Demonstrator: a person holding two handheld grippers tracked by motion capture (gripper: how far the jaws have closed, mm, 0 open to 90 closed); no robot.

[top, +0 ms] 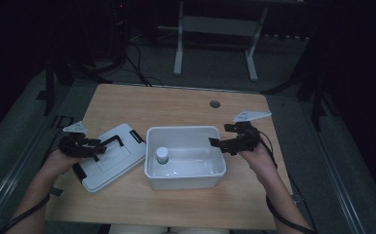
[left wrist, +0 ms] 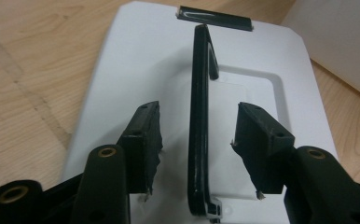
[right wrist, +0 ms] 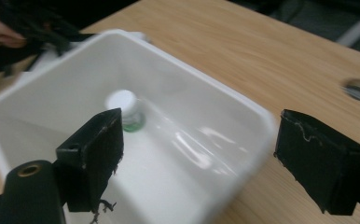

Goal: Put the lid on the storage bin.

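A white bin stands mid-table with a small white-capped bottle upright inside at its left. Left of the bin lies its white lid with a black handle. My left gripper is open over the lid. In the left gripper view the handle runs between the jaws, apart from both pads, above the lid. My right gripper is open and straddles the bin's right wall, one pad inside, the bottle beyond it.
A round hole sits in the wooden tabletop behind the bin. Black clips mark the lid's ends. A white stand frame is on the floor past the table's far edge. The surroundings are dark.
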